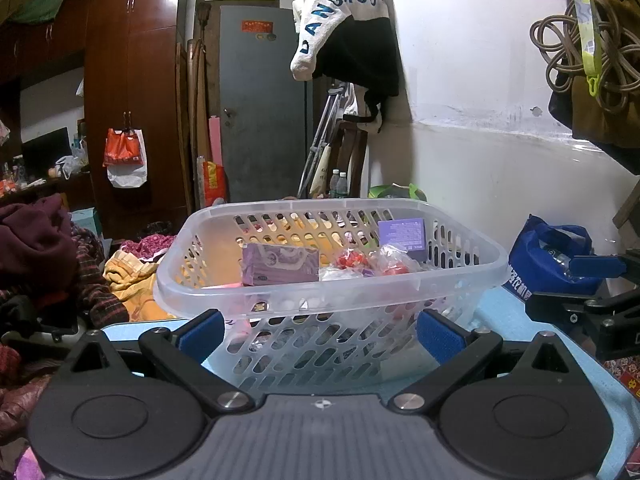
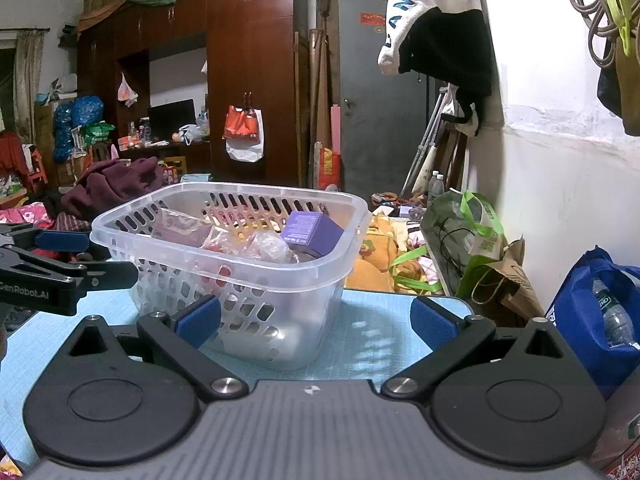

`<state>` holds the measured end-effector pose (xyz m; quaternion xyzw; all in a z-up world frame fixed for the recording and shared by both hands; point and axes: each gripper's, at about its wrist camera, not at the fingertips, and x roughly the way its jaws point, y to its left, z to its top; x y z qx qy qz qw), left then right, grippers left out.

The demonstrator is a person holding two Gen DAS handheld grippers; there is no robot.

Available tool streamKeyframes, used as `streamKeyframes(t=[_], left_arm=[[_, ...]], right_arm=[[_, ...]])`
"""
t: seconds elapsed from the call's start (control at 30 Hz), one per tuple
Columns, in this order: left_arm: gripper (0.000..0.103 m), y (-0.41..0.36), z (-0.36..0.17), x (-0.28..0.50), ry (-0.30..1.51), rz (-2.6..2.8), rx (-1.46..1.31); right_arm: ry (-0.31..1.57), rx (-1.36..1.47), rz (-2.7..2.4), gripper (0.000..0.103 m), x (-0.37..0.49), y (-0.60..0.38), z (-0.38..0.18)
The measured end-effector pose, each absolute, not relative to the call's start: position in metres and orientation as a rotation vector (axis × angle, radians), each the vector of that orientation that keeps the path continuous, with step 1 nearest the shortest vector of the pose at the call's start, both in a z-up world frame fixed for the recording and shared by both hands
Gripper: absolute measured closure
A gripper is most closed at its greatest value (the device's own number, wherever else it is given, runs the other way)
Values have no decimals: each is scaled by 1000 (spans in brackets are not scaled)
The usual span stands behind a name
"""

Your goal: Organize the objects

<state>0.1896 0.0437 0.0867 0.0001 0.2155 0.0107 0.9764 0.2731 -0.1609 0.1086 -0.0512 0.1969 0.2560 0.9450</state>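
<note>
From the left wrist view, the left gripper is spread wide and empty, just short of the basket holding purple boxes. From the right wrist view, the right gripper, equally wide and empty, faces the basket's corner; any further items should drop in clear of the rim.

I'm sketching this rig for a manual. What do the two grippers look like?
Both match: the left gripper and right gripper have black linkage arms, silver pivot screws, blue ribbed finger pads, round black discs and a grey ribbed body. White "GenRobot.AI" lettering marks the left one's side.
</note>
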Motion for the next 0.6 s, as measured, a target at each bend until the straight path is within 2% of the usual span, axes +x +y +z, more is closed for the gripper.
streamKeyframes(t=[0.6], left_arm=[[0, 34, 88, 188, 410, 24, 7]], right_arm=[[404, -108, 524, 0, 272, -160, 106]])
